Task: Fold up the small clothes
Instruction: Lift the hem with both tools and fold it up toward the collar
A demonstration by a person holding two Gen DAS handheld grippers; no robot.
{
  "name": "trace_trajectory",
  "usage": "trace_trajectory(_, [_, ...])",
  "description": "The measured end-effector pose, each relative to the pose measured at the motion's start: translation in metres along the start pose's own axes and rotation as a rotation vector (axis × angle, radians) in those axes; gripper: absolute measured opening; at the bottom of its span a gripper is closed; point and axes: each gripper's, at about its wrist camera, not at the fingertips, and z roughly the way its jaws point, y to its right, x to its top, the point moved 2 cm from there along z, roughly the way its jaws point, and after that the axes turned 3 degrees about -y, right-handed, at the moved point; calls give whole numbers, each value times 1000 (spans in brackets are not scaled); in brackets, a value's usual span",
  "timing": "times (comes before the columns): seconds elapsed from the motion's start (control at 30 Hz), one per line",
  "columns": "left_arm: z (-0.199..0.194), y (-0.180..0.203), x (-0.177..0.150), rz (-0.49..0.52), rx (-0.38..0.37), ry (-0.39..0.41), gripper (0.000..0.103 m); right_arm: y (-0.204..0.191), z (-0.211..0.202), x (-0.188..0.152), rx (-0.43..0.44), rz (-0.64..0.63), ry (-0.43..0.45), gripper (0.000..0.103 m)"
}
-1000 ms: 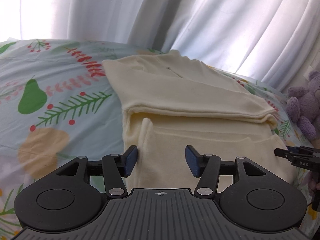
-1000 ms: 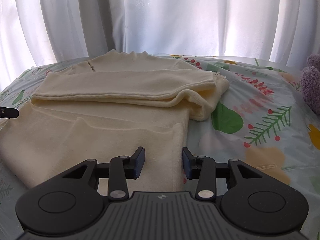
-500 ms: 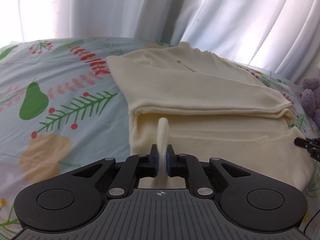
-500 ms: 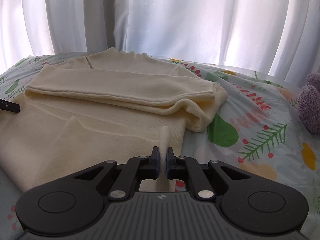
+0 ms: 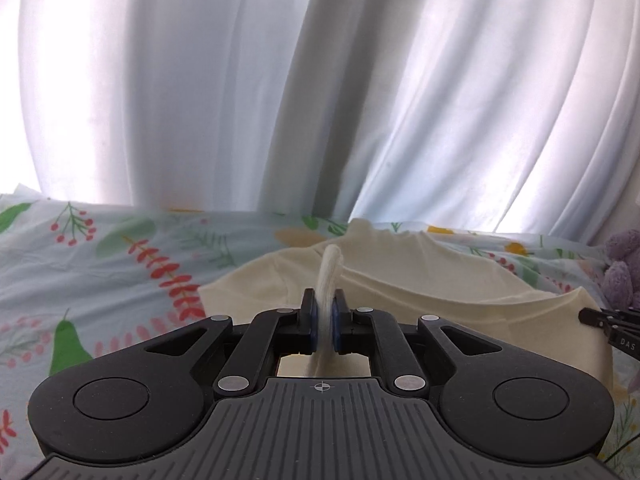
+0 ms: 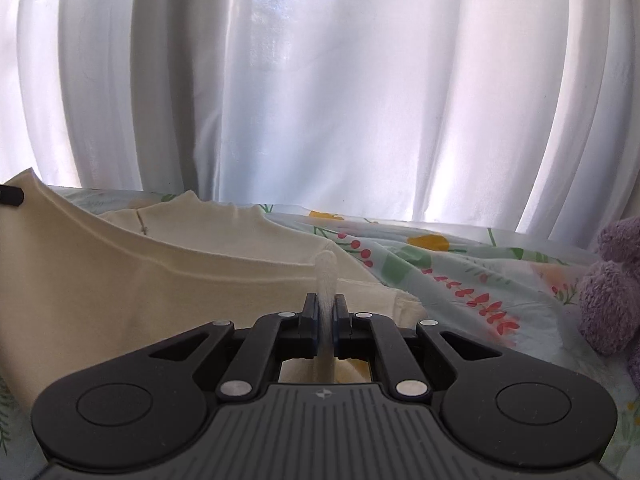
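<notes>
Left tool (image 5: pixel 324 322) pinches the near hem of the cream garment (image 5: pixel 440 304), right tool (image 6: pixel 324 322) pinches the same hem further along. The edge hangs lifted above the floral bedsheet (image 5: pixel 120 264); a purple plush toy (image 6: pixel 612 292), perhaps a bear, sits right.

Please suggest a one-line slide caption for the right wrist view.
Right gripper pinches the cream garment's raised hem above the floral bedsheet, white curtains behind.
</notes>
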Motion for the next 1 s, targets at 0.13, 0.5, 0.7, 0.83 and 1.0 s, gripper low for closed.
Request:
trace_trajectory(0.13, [39, -4, -12, -19, -34, -102, 13, 6, 39, 2, 16, 34, -81, 6])
trace_trajectory(0.5, [56, 2, -41, 157, -10, -196, 10, -10, 40, -12, 9, -156, -187, 18])
trace_trajectory(0.7, [15, 9, -4, 130, -51, -101, 9, -24, 21, 2, -23, -267, -98, 6])
trace_trajectory(0.83, [18, 16, 42, 199, 45, 19, 9, -24, 30, 39, -75, -296, -6, 6])
trace_trajectory(1.0, [69, 14, 76, 179, 182, 78, 10, -12, 85, 83, -171, -227, 14, 6])
